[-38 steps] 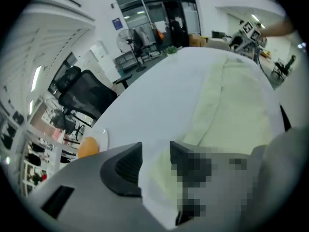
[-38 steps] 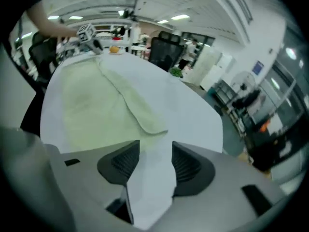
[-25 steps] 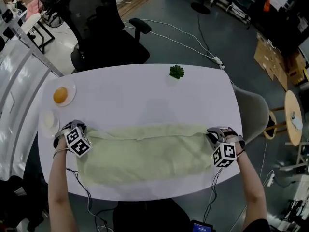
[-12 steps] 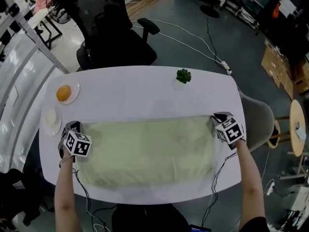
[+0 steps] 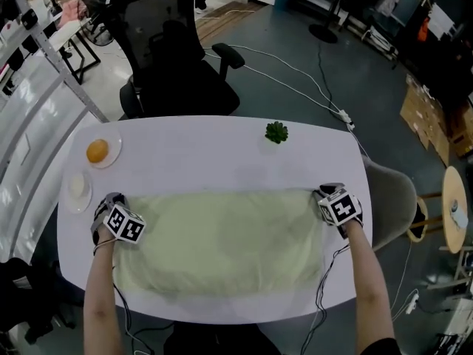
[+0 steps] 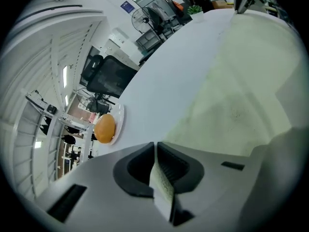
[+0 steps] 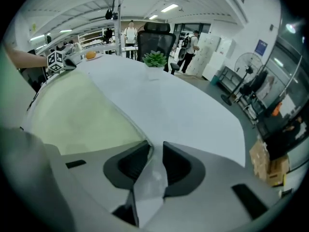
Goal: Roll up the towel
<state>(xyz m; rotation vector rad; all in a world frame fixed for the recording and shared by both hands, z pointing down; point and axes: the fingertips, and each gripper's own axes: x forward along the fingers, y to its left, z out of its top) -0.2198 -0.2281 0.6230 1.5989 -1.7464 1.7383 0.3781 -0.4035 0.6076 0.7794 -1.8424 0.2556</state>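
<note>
- since a second ago the fold along the far edge has been pulled out: the pale green towel (image 5: pixel 222 246) now lies flat, and both grippers sit at its far corners.
- the towel covers the near half of the white oval table (image 5: pixel 207 154), with its long axis running left to right from one gripper to the other.
- left gripper (image 6: pixel 155 146): jaws together, pinching the far left corner.
- right gripper (image 7: pixel 155 148): at the far right corner, jaws opening, with the corner's cloth loose between them.
- the whole towel lies on the person's side of both grippers, and neither hand is nearer, so a roll would likely run from this far edge toward the person.
- both forearms reach forward, with the grippers tilted steeply down onto the table.
</note>
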